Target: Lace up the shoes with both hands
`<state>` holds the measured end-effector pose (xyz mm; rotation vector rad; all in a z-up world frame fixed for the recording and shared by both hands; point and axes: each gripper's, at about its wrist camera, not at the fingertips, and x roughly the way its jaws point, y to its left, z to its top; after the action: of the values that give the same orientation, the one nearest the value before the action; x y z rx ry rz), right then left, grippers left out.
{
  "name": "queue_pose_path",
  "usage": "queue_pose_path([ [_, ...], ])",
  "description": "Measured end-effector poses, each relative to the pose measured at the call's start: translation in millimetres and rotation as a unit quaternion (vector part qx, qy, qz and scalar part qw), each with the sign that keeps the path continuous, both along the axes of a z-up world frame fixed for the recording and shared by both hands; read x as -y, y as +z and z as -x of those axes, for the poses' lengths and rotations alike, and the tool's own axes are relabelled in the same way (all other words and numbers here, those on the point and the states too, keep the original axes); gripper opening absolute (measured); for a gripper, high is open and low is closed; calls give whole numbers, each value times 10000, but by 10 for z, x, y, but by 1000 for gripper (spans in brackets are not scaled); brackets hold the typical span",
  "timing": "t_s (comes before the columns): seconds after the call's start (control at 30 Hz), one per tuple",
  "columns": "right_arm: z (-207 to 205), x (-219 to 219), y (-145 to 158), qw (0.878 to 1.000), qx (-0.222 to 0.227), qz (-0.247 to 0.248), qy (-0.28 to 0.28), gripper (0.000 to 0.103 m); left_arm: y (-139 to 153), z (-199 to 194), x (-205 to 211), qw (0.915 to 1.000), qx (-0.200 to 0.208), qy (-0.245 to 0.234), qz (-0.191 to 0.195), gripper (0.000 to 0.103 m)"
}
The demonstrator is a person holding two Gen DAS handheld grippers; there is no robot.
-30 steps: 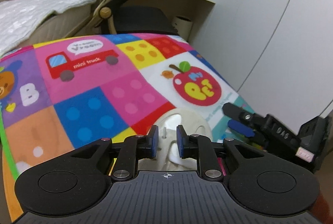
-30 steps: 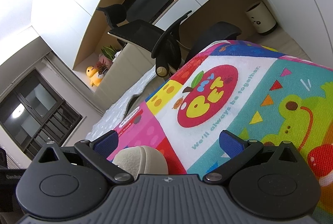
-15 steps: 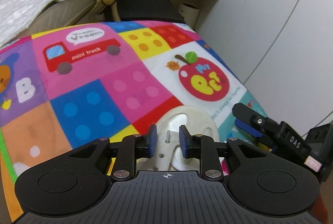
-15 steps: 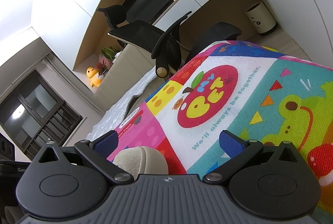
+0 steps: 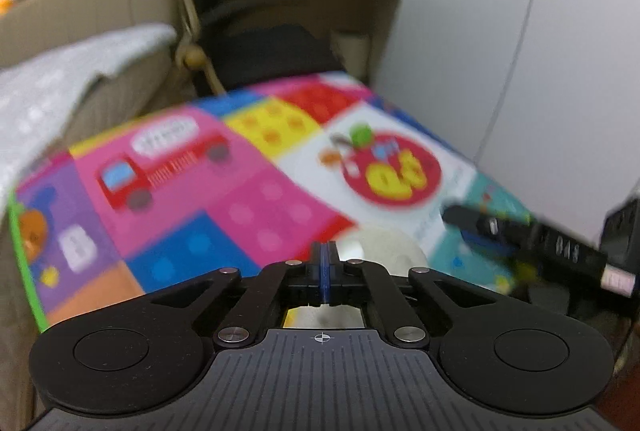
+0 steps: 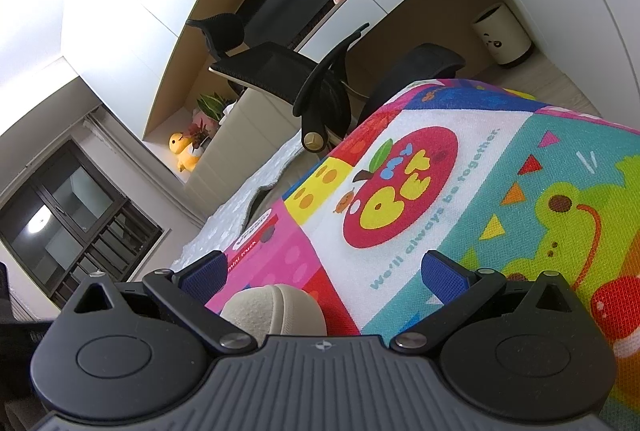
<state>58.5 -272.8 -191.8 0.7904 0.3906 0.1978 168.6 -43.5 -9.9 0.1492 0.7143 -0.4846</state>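
A beige shoe lies on the colourful play mat, its toe just beyond my left gripper. That gripper is shut, blue pads pressed together where the lace tip stood a moment ago; the tip itself is hidden and the view is blurred. To the right, my right gripper reaches in beside the shoe. In the right wrist view the right gripper stands open, with the shoe's rounded toe low between its fingers and no pad touching it.
The mat ends at a far edge, with a black office chair and a desk behind it. A small bin stands under the desk. A quilted bed lies to the left, white cupboard doors to the right.
The left gripper's jaws have closed fully around the spot where the upright lace tip stood, and its view has tilted and blurred. The right gripper has stayed still and open.
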Motion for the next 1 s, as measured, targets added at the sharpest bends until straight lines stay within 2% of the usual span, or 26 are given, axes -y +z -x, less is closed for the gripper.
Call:
queue_pose_path([
  [0.1, 2, 2, -5, 10000, 2, 1, 0, 103, 201, -34, -93, 9993, 233, 74, 276, 1],
  [0.17, 3, 3, -8, 10000, 3, 1, -1, 103, 220, -75, -104, 9994, 0, -69, 341, 6],
  [0.2, 0, 3, -9, 10000, 4, -2, 0, 103, 170, -74, -85, 9995, -131, -109, 268, 11],
  [0.27, -7, 5, -6, 10000, 7, -10, 4, 103, 66, -70, -50, 9991, -368, -174, 131, 35],
  [0.3, -8, 6, -4, 10000, 7, -11, 4, 103, 5, -64, -36, 9989, -421, -161, 86, 37],
  [0.4, -8, 7, -6, 10000, 12, -21, 3, 103, -146, -73, -21, 9982, -583, -90, 55, 33],
  [0.47, -9, 9, -7, 10000, 16, -27, 1, 103, -202, -104, -17, 9977, -665, -91, 56, 7],
  [0.63, -10, 15, -2, 10000, 11, -47, 39, 103, -243, -96, 14, 9978, -655, -136, -9, 3],
  [0.67, 7, 38, 5, 9998, 14, -119, 126, 103, -241, -95, 20, 9978, -651, -148, -32, 3],
  [0.73, 124, 97, 29, 9965, 63, -530, 641, 103, -230, -97, 32, 9978, -634, -172, -76, 3],
  [0.77, 254, 112, 36, 9894, 262, -876, 1132, 103, -214, -94, 31, 9979, -612, -189, -78, 3],
  [0.8, 425, 105, 40, 9773, 584, -1192, 1651, 103, -207, -95, 32, 9980, -591, -202, -73, 3],
  [0.87, 792, 37, 76, 9588, 1121, -1337, 2240, 103, -208, -116, 46, 9980, -599, -181, -75, 3],
  [0.93, 1088, -52, 122, 9588, 1306, -1116, 2261, 103, -213, -145, 83, 9978, -641, -114, -92, 3],
  [1.0, 1239, -110, 111, 9584, 1265, -1264, 2226, 103, -192, -159, 111, 9979, -649, -9, -83, 3],
])
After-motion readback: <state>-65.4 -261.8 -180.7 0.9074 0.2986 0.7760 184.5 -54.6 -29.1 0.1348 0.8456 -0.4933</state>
